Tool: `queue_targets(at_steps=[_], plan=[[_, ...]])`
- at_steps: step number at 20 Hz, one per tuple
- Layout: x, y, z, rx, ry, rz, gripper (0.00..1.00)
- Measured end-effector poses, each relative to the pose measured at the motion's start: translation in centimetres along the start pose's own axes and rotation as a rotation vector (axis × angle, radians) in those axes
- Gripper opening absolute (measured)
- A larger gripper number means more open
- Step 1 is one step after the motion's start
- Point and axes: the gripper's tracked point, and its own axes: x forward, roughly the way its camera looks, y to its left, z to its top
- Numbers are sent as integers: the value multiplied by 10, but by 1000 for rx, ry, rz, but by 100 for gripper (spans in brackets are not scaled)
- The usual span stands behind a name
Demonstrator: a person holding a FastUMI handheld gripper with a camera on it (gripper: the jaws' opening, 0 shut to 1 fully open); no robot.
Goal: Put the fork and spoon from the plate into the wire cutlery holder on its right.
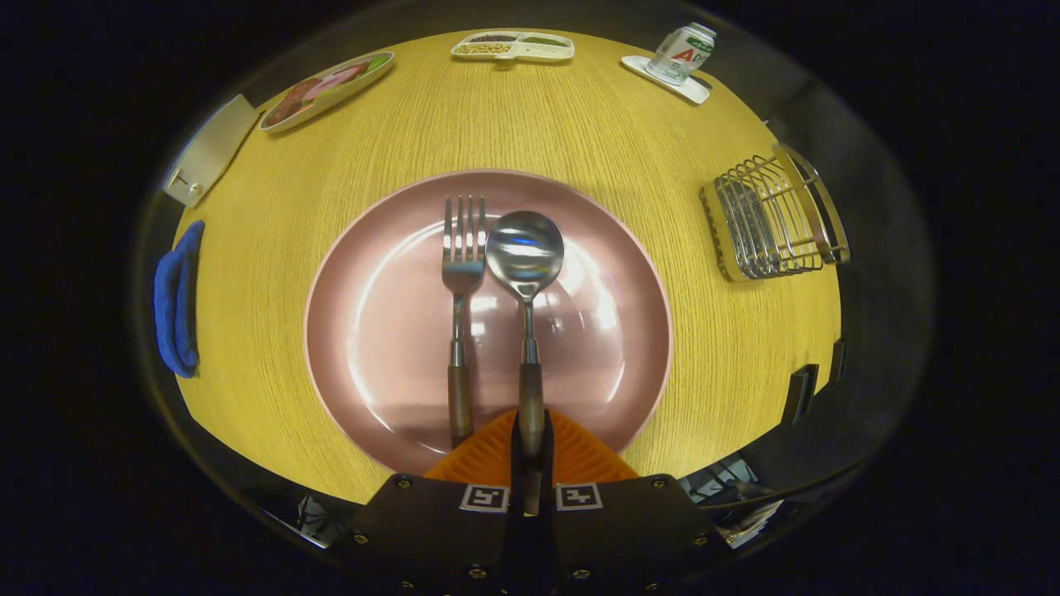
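The tool (530, 447) is pinching the spoon (525, 273) by its wooden handle. The spoon's long axis is running straight ahead, while the wire cutlery holder (774, 217) is sitting off to the right.

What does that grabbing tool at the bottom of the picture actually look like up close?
The gripper has two wedge-shaped, ribbed jaws that taper forward to a narrow slot. Behind them sit two dark, flat angular plates fastened with small screws. Each plate carries a square black-and-white marker tag near the slot. No cables or sleeve are visible.
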Motion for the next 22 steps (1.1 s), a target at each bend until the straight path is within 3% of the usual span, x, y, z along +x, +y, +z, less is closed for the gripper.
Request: queue_targets(at_steps=[6,15,22], plan=[[-15,-6,15,1,-35,-22,7],[-77,-23,32,-5,-71,-154,6],[-118,-34,44,1,-120,-209,7]])
